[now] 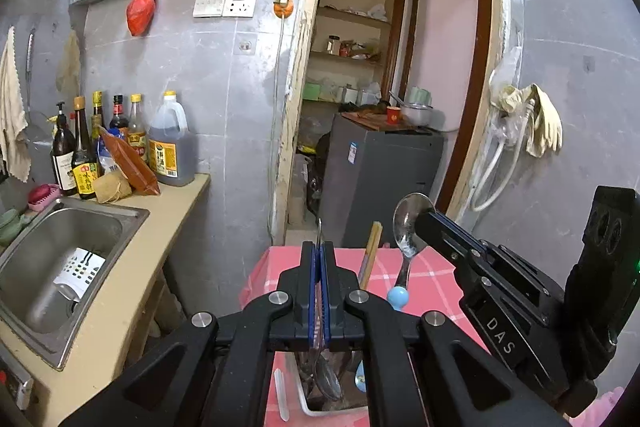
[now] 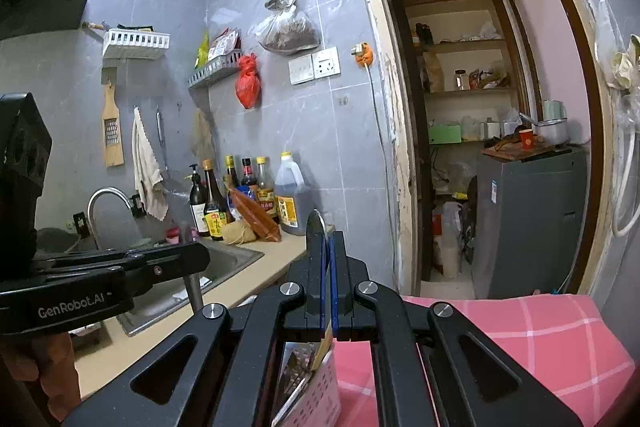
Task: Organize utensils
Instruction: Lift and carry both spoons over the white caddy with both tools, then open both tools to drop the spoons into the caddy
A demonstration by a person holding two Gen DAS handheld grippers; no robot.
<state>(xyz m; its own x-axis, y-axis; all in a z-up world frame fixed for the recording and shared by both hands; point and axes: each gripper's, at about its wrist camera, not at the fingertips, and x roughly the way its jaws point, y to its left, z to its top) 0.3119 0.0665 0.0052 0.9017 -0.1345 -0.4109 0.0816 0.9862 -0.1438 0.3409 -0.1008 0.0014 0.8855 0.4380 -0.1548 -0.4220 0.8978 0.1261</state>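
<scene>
Your left hand-held gripper [image 1: 320, 267] is clamped on a thin metal utensil [image 1: 319, 231], its long axis upright. The white utensil basket [image 1: 304, 401] sits at six o'clock, directly beneath. Your right hand-held gripper [image 1: 424, 217], at three o'clock, pinches a spoon [image 1: 408, 227] bowl-up, farther from the basket.

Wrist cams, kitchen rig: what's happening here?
A person holds two tongs over a white utensil holder on the pink checked cloth. The left tongs are shut on a thin metal utensil seen edge-on. The right tongs grip a metal spoon with a blue handle end. Chopsticks stick up from the holder. Neither held piece is released yet.
</scene>
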